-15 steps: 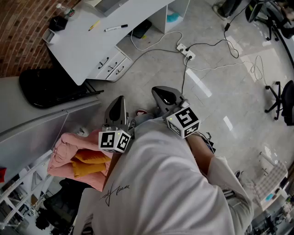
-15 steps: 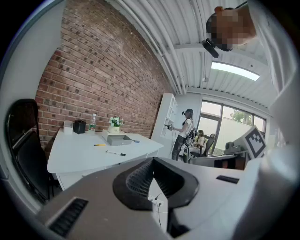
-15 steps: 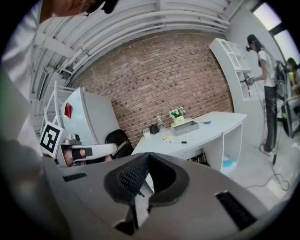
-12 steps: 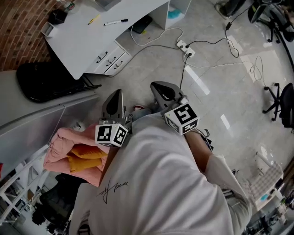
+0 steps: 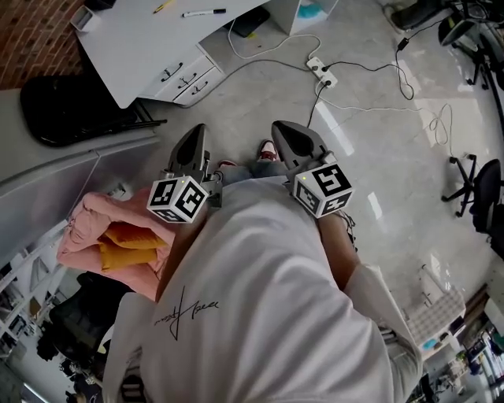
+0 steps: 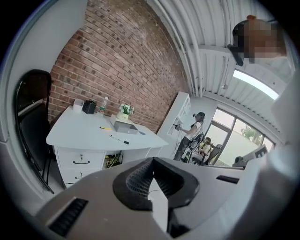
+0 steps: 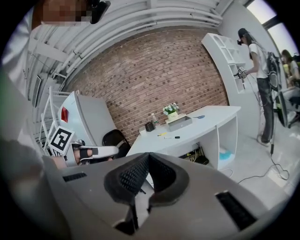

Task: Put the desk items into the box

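White desk [image 5: 150, 47] with the marker [image 5: 203, 12], yellow pen [image 5: 164, 6] and box [image 6: 125, 126] sits well away, so the loose floor cables [image 5: 354, 83] look like a trip risk on any walk over. Left gripper [image 6: 151, 165] and right gripper [image 7: 148, 158] are both pressed together, nothing in them

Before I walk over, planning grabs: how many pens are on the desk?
2: a yellow pen and a black marker, apart on the desk. A blue item beyond the box is too small to tell.

White desk [image 6: 79, 133] carries: grey box [image 6: 125, 126], potted plant [image 6: 123, 111], black marker [image 6: 119, 139], yellow pen [image 6: 105, 128], black cup [image 6: 89, 107], bottle [image 6: 103, 105].
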{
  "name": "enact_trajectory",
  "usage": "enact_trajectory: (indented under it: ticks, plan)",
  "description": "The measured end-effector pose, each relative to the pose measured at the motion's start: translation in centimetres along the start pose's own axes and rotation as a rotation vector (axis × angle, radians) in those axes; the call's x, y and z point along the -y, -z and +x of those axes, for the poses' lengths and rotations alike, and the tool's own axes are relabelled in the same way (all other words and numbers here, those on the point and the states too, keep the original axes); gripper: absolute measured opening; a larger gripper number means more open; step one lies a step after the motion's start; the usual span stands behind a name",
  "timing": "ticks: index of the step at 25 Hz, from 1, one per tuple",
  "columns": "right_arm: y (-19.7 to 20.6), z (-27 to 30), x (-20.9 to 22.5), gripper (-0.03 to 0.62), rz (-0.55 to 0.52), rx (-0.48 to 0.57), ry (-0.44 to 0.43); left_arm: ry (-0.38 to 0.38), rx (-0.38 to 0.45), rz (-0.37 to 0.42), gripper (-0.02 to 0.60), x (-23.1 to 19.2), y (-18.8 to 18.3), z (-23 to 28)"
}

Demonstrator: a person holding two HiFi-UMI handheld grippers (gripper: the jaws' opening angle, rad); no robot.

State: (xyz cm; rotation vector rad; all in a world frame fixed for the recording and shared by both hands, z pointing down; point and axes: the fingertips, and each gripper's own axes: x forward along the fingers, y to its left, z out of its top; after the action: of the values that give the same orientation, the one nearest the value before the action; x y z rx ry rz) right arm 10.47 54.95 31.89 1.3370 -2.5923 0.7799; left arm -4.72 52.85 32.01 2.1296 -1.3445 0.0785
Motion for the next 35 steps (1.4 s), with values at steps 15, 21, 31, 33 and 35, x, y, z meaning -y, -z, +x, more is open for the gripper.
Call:
enact_trajectory:
  ticks: [15, 21, 31, 33, 35]
  plan:
    - [1.9, -0.9, 3.0, 0.026, 0.01, -0.038, 0.002, -0.04, 0.025, 0.065, 0.006, 1.0, -0.4, 0.4]
    - [1.5, -0.5, 4.8, 0.027, 0.013, -0.051, 0.022, -0.034, 0.035, 0.075, 0.006, 0.9, -1.7, 2.8]
    - [-1.1, 3.4, 7.4, 0.027, -0.001, -0.072, 0.023, -0.006, 0.028, 0.066, 0.005, 0.1, -4.2, 7.3]
    - [-1.7, 4.5, 7.7, 0.028, -0.007, -0.076, 0.021, -0.012, 0.027, 0.06, 0.006, -0.6, -4.9, 8.0]
    - [-2.3, 5.7, 8.0, 0.027, -0.007, -0.079, 0.016, -0.016, 0.024, 0.052, 0.006, -1.3, -5.7, 8.9]
